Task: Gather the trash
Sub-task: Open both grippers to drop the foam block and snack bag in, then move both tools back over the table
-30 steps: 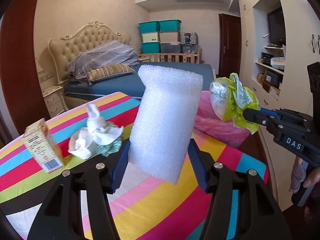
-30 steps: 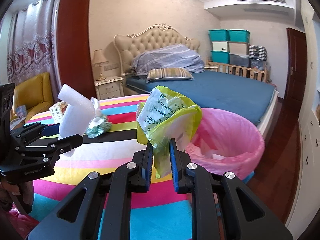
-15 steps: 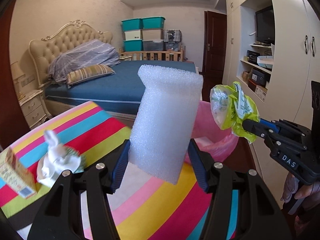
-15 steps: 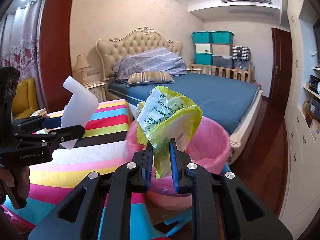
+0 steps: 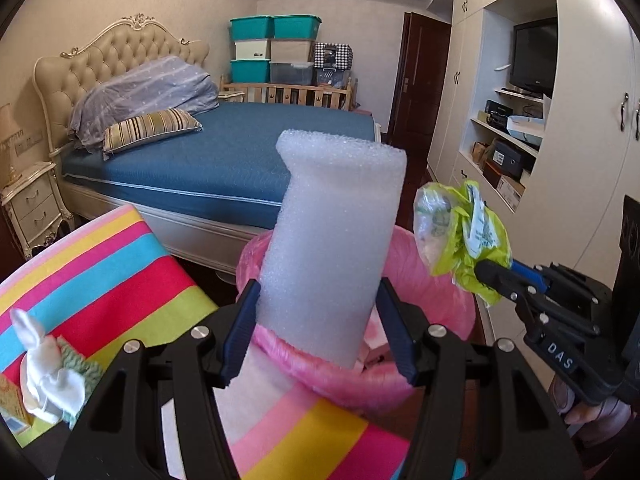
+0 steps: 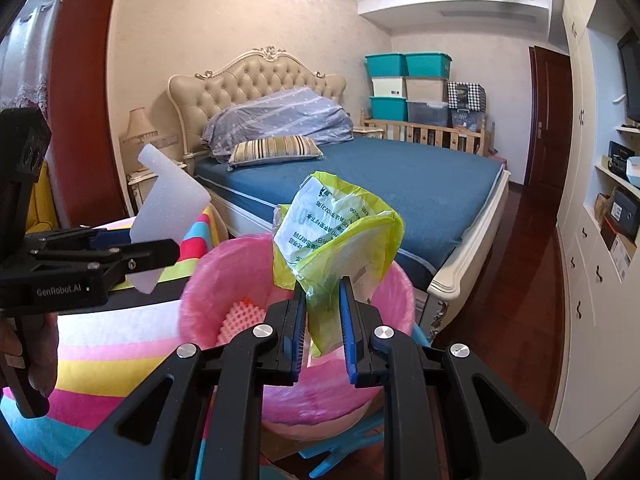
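Observation:
My left gripper (image 5: 316, 328) is shut on a white foam piece (image 5: 332, 248), held upright over the near rim of the pink-lined trash bin (image 5: 436, 292). The left gripper (image 6: 156, 254) and the foam piece (image 6: 168, 208) also show in the right wrist view. My right gripper (image 6: 323, 320) is shut on a crumpled yellow-green plastic bag (image 6: 336, 232) and holds it above the bin (image 6: 224, 280). The right gripper (image 5: 492, 276) and the bag (image 5: 460, 232) show at the right in the left wrist view. Crumpled white tissue (image 5: 44, 372) lies on the striped tablecloth (image 5: 100, 264).
A small printed box (image 5: 8, 400) shows at the left edge by the tissue. Pink mesh trash (image 6: 240, 316) lies inside the bin. A bed (image 6: 360, 176) stands behind the bin, a wardrobe wall (image 5: 580, 160) to the right, wooden floor (image 6: 520, 280) between them.
Both grippers have moved right, off the table area, to above the pink bin, each still holding its item. The tissue and box have slid to the left edge of view.

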A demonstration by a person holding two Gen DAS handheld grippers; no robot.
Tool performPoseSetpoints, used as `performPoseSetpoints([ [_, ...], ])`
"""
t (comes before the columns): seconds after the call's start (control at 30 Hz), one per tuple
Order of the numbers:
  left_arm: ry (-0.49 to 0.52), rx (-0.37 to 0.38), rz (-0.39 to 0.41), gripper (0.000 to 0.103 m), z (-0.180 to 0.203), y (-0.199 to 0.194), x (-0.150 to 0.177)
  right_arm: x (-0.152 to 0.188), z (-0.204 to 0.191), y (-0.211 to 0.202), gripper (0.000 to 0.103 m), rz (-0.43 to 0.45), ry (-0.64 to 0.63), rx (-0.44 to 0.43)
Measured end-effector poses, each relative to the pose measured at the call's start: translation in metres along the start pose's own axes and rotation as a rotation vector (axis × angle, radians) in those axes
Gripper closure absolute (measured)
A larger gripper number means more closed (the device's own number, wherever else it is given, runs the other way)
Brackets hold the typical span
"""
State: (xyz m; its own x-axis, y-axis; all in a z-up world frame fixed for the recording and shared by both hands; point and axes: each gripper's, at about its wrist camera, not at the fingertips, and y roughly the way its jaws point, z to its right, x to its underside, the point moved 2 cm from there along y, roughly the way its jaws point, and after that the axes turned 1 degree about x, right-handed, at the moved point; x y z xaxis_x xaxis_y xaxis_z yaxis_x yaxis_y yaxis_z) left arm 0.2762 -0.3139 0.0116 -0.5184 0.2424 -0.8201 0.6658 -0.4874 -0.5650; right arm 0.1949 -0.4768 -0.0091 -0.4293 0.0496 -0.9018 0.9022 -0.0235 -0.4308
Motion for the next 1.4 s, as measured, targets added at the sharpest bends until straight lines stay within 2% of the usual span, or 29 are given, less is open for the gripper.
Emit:
performPoseSetpoints([
  [0.23,-0.026,0.019,-0.002,0.043,-0.003,0.020,-0.016,-0.005,0.004,0.030,0.085,-0.002,-0.037,-0.014],
  [0.27,-0.027,0.032,-0.003,0.042,-0.002,0.022,-0.018,-0.006,0.005,0.033,0.082,-0.003,-0.038,-0.018],
  [0.3,-0.024,0.041,0.001,0.036,-0.001,0.025,-0.021,-0.008,0.007,0.037,0.079,-0.006,-0.040,-0.022],
  [0.33,-0.021,0.037,0.012,0.027,-0.001,0.025,-0.021,-0.007,0.008,0.039,0.068,-0.005,-0.040,-0.018],
  [0.37,-0.019,0.032,0.019,0.023,-0.001,0.025,-0.023,-0.007,0.011,0.041,0.051,0.000,-0.036,-0.008],
  [0.43,-0.008,0.014,0.035,0.019,-0.002,0.022,-0.023,-0.007,0.016,0.039,0.042,0.007,-0.023,-0.003],
  [0.8,-0.023,-0.075,0.051,0.007,-0.029,-0.005,0.000,-0.003,0.016,0.014,0.042,0.028,-0.016,0.007],
  [0.97,-0.005,-0.116,0.065,0.005,-0.040,-0.026,0.012,-0.008,0.007,0.007,0.042,0.035,-0.021,-0.002],
  [1.17,0.021,-0.173,0.077,0.005,-0.052,-0.051,0.033,-0.005,-0.019,0.004,0.036,0.032,-0.036,-0.038],
  [1.4,0.068,-0.239,0.059,0.005,-0.066,-0.077,0.063,0.006,-0.062,0.011,0.030,-0.018,-0.046,-0.097],
])
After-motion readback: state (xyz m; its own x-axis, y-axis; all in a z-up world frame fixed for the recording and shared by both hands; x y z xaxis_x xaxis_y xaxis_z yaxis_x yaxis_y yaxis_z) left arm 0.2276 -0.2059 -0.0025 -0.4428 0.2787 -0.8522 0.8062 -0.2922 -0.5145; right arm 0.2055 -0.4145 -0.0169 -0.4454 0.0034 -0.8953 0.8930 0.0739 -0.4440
